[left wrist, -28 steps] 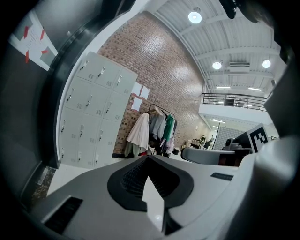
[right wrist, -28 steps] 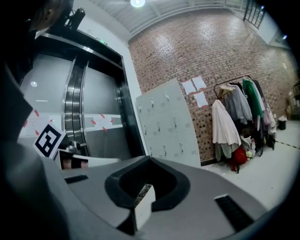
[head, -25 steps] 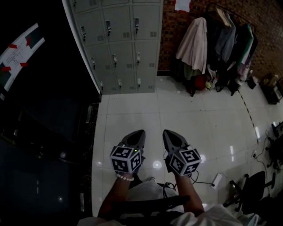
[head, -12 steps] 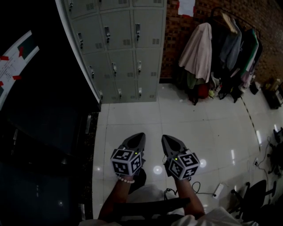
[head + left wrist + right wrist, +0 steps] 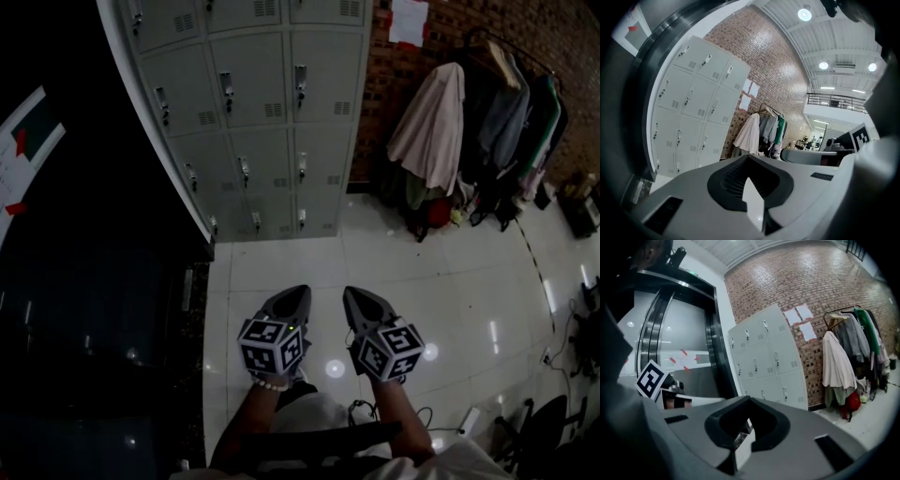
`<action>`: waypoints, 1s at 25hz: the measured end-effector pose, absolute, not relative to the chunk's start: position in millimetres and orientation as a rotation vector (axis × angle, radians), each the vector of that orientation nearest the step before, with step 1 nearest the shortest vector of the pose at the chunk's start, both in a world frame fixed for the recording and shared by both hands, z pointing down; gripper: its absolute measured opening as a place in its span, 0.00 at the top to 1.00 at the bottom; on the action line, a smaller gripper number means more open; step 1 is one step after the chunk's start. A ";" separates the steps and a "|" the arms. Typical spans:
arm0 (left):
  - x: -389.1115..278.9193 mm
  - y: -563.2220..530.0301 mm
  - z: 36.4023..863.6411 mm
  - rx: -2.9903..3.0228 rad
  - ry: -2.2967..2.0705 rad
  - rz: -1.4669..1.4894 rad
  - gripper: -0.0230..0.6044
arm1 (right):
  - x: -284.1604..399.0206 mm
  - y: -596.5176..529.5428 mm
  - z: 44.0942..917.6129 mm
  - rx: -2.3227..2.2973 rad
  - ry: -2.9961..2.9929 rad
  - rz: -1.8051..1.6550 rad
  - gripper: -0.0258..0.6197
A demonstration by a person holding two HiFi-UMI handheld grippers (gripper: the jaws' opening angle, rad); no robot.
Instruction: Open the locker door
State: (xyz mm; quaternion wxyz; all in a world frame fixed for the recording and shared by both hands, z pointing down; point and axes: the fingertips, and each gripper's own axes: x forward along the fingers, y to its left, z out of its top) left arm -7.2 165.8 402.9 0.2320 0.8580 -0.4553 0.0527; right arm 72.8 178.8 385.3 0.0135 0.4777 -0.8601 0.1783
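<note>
A bank of grey metal lockers [image 5: 272, 122] with small latch handles stands against the brick wall, all doors closed. It also shows as lockers [image 5: 693, 103] in the left gripper view and as lockers [image 5: 768, 362] in the right gripper view. My left gripper [image 5: 298, 292] and right gripper [image 5: 352, 292] hang side by side over the white tiled floor, well short of the lockers and pointing toward them. Both have their jaws together with nothing between them. Neither touches a door.
A coat rack [image 5: 469, 122] full of jackets stands right of the lockers against the brick wall, with papers [image 5: 409, 21] taped above. A dark glass wall [image 5: 94, 281] runs along the left. An office chair [image 5: 553, 422] and a power strip [image 5: 466, 419] sit at lower right.
The lockers and coat rack have slid lower and look larger in the head view. Both grippers keep the same place side by side, still shut.
</note>
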 end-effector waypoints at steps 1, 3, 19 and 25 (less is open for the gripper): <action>-12.2 154.6 403.8 2.360 -1.250 0.145 0.97 | 69.5 166.8 386.1 1.493 -2.676 0.554 0.95; -23.0 135.2 406.4 2.364 -1.245 0.149 0.97 | 62.5 144.9 387.4 1.510 -2.667 0.555 0.95; -55.4 43.2 428.8 2.343 -1.219 0.174 0.97 | 38.1 51.6 412.4 1.552 -2.610 0.583 0.95; -55.9 -4.7 436.2 2.348 -1.233 0.184 0.97 | 36.6 -0.8 424.8 1.542 -2.618 0.598 0.95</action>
